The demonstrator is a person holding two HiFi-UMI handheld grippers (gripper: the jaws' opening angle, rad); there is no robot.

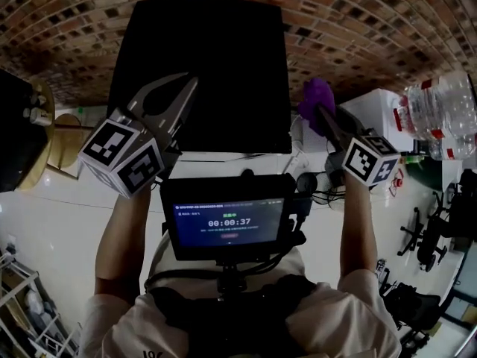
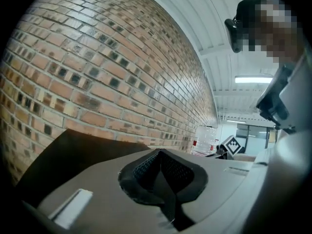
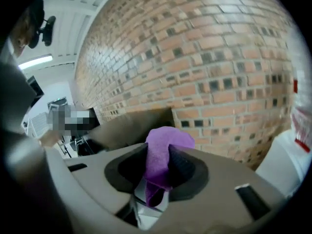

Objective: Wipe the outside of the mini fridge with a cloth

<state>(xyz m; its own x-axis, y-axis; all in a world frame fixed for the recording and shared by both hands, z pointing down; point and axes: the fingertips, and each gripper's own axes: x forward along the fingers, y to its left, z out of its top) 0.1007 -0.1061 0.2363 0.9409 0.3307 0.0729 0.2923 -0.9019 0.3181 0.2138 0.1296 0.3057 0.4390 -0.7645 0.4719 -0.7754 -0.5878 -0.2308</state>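
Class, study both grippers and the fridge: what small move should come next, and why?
Probably swing the right gripper left to press the purple cloth onto the black mini fridge: its jaws clamp the cloth, which sits beside the fridge, apparently not touching it.

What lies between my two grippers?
The black mini fridge, in the head view: left gripper overlapping it, right gripper with the purple cloth off its right edge.

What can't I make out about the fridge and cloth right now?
- Mini fridge: the head view shows one dark face only. Its other sides are out of sight, and the left gripper covers part of it.
- Purple cloth: bunched in the right gripper, and the jaws hide its full size.
- Cloth-to-fridge contact: no view settles it.
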